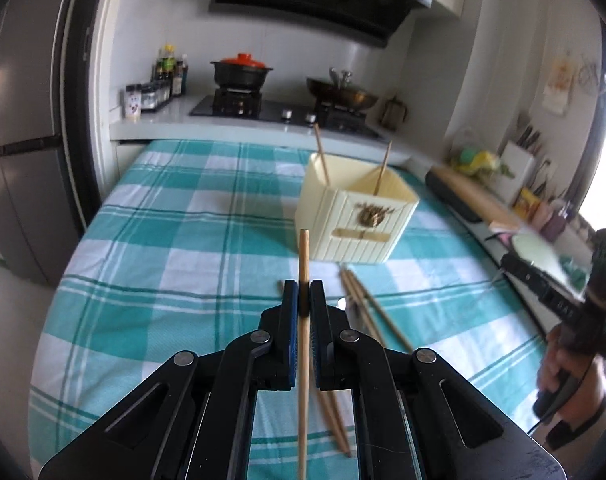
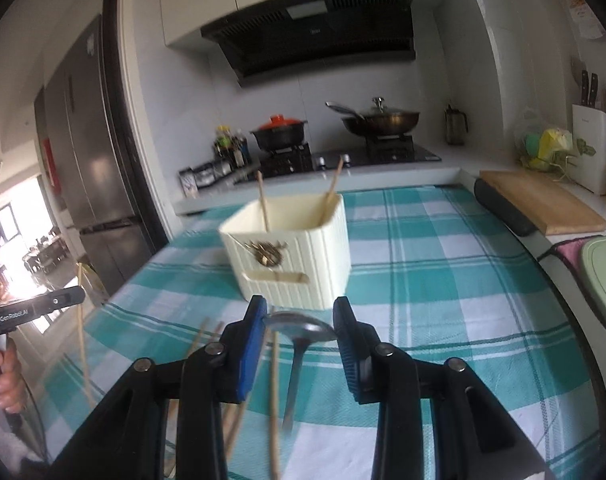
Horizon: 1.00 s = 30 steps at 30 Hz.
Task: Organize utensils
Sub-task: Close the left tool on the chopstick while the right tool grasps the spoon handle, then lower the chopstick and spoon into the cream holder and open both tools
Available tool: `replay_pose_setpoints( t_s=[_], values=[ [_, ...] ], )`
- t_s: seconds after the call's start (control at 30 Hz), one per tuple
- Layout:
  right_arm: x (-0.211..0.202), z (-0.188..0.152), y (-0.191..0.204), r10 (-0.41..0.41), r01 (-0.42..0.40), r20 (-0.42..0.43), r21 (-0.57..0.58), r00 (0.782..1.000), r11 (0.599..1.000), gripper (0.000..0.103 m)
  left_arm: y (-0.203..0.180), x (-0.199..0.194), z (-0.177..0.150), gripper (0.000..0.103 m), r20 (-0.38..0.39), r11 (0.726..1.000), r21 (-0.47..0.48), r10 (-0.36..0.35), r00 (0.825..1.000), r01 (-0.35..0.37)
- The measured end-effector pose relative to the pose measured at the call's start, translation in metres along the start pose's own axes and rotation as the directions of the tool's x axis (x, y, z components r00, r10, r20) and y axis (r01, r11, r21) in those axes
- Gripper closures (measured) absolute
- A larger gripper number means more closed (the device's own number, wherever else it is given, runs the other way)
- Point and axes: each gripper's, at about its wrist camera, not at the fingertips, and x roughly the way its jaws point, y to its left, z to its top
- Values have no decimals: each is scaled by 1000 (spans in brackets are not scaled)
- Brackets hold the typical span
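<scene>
Chopstick stands upright where we pinch it in our left gripper, fingers closed on it above the checked table. Our right gripper hangs with fingers spread apart over a metal spoon and loose chopsticks. Just beyond sits the cream holder, two chopsticks leaning inside.

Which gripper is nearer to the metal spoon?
Right. The right gripper is open around the metal spoon bowl; the left gripper holds a chopstick off to its side.
</scene>
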Motion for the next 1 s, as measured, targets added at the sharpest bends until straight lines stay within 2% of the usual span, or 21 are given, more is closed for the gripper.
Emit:
replay_pose_setpoints(
  t_s=[0.47,0.7,0.83,1.0],
  values=[
    [-7,19,5,-8,8,8,-45,1000,999,68,0,-5,6,99,17,1000,-10,-24,1000,24],
    [-10,47,3,4,-3,15,-67,1000,998,68,6,-8,23,99,22,998,-38,-58,998,59],
    [-5,70,2,19,-18,17,-82,1000,997,68,4,-11,45,99,34,996,-33,-77,996,78],
    [12,116,7,36,-34,12,-113,999,993,68,-7,-18,102,99,82,993,-12,-118,990,119]
  ],
)
